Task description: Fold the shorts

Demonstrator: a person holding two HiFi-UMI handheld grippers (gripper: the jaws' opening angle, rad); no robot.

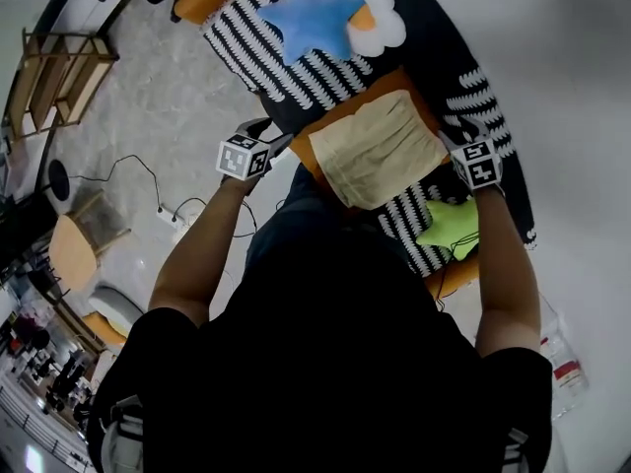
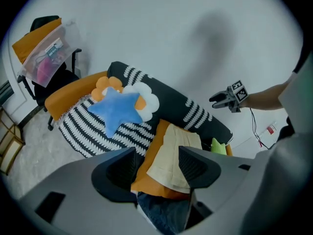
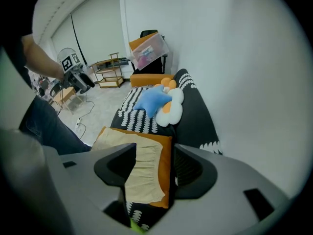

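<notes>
Shorts, beige, lie spread flat on an orange cushion in the middle of a sofa with a black cover striped in white. In the head view the left tool hangs just off the cushion at 9 o'clock of the shorts, and the right tool hangs at their 3 o'clock edge; each is borne on a bare forearm, its marker cube facing up. In the left gripper view the left tool's jaws stand spread, with the shorts and cushion showing through the gap, well below them and untouched; the right tool shows at 2 o'clock against the wall. In the right gripper view the right tool's jaws are spread too and hold nothing, the shorts lying beneath the gap and the left tool showing at 10 o'clock. A blue star pillow rests at 11 o'clock of the shorts, a white flower pillow touching it at 12 o'clock, and a green star pillow lies at 5 o'clock, near the right tool.
</notes>
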